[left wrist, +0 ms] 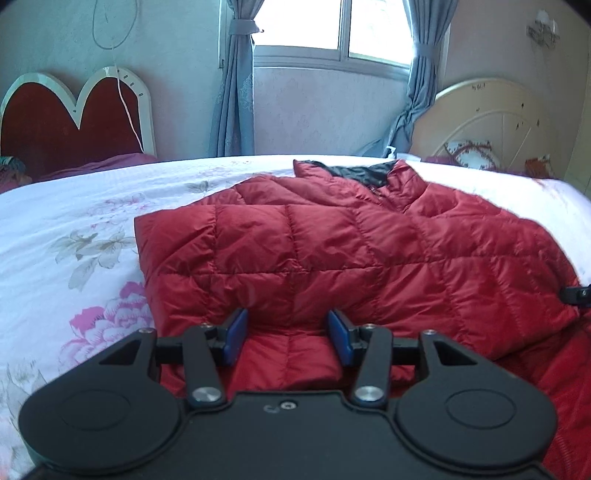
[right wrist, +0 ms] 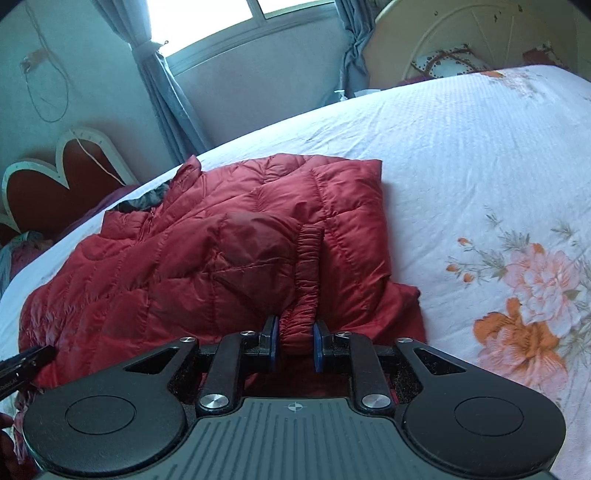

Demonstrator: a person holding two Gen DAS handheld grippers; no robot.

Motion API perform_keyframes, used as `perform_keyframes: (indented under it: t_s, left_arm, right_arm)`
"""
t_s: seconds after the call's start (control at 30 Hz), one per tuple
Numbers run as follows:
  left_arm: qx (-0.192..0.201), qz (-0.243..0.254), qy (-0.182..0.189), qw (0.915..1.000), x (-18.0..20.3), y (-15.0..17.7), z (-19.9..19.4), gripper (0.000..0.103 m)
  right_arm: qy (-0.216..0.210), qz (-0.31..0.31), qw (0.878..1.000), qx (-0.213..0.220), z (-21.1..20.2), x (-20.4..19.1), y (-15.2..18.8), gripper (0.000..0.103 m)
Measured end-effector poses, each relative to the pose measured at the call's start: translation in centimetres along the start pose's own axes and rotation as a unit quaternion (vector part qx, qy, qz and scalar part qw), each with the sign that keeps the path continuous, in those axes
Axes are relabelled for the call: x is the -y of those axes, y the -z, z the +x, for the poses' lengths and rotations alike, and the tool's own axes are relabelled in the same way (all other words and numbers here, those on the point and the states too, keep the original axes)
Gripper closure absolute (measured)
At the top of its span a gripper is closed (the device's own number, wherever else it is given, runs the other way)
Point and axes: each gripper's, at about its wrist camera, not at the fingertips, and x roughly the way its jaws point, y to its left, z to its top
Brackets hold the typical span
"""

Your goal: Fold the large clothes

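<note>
From the left wrist camera, the red puffy jacket (left wrist: 332, 243) lies spread out on the bed (left wrist: 74, 229), which has a white sheet with flowers. Its near side, the bottom hem, is by the near edge of the bed. The collar points to the far edge, by the window (left wrist: 332, 26). The left gripper (left wrist: 288, 338) has its blue pads wide apart. A bit of the hem sits between them, but the pads do not squeeze it.

From the right wrist camera, the same jacket is nearer the left side of the bed. One sleeve is folded over the body. The stretchy cuff (right wrist: 308, 269) runs down the middle and ends at the right gripper (right wrist: 295, 341). The blue pads sit on each side of the cuff end. I think they are pinching it, though the right pad may have a small gap.

My guess is that the sleeve fold is the step in hand. Next, the left tongs need to close on the hem. Then both can lift the bottom and fold it up toward the collar. The puffy cloth may slip, so the grip must be firm.
</note>
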Motion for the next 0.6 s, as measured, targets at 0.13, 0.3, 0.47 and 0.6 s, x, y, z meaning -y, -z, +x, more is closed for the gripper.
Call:
perform_keyframes:
  t_s: [0.13, 0.3, 0.47, 0.6]
  left_arm:
    - [-0.014, -0.003, 0.009, 0.9999, -0.7, -0.6, -0.2, 0.057]
    - [0.013, -0.004, 0.017, 0.9998, -1.5, -2.6, -1.5, 0.049]
    - [0.002, 0.005, 0.012, 0.9999, -2.2, -3.8, 1.5, 0.049]
    - [-0.009, 0.013, 0.005, 0.9999, -2.8, -4.1, 3.5, 0.047]
  right_arm:
    - [0.007, -0.005, 1.0, 0.002, -0.7, -0.1, -0.4, 0.084]
    - [0.024, -0.03, 0.997, 0.069, -3.7, -0.8, -2.1, 0.026]
    - [0.014, -0.075, 0.997, 0.023, 0.8, -2.9, -4.6, 0.066]
    - [0.019, -0.111, 0.994, -0.012, 5.2, -4.3, -5.1, 0.066]
